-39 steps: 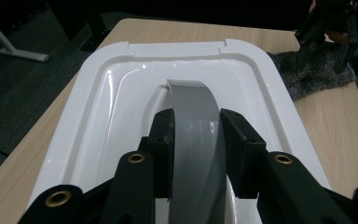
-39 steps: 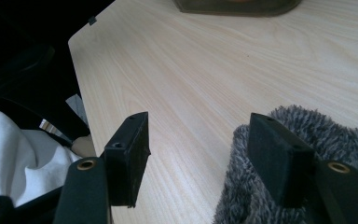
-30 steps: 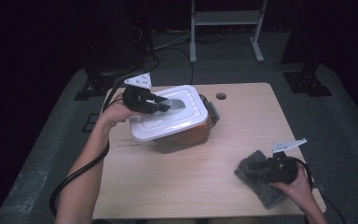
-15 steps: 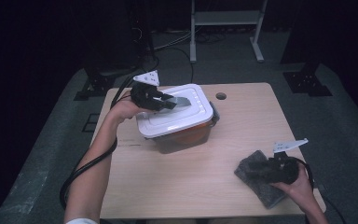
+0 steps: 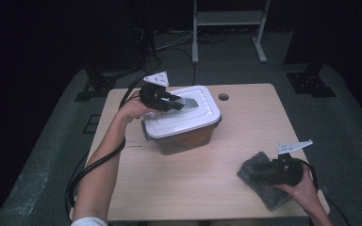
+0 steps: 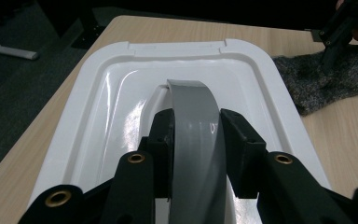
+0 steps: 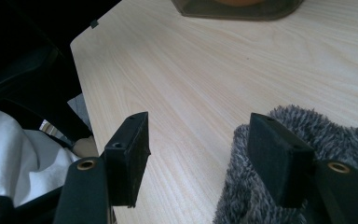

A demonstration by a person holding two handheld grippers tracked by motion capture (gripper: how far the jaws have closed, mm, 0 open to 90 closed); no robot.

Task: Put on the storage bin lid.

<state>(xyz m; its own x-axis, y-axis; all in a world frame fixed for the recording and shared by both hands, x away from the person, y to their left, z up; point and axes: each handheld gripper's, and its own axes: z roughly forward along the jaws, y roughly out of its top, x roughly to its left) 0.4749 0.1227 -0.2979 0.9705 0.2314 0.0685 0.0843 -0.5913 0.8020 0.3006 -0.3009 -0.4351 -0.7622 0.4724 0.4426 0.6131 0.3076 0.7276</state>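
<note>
A clear plastic box [image 5: 188, 140] with a white lid [image 5: 181, 120] stands at the table's back left. Something orange shows through its wall. My left gripper [image 5: 176, 102] hovers over the lid [image 6: 116, 93], shut on a grey curved band [image 6: 193, 112] that arches forward from between the jaws towards the lid. That band [image 5: 188, 100] lies above the lid's back left part. My right gripper [image 5: 259, 168] rests at the front right on a grey fuzzy cloth [image 5: 264, 190]. It [image 7: 205, 140] stands open, one jaw over the cloth [image 7: 345, 135], the other over bare wood.
The wooden table [image 5: 193, 188] has a small round hole [image 5: 223, 97] behind the box. Black cables trail from both grippers. Dark floor, a white frame [image 5: 226, 19] and black stands lie beyond the table's far edge.
My left gripper has moved a little to the right and farther over the lid, the grey band still in it. The right gripper and the cloth have stayed put.
</note>
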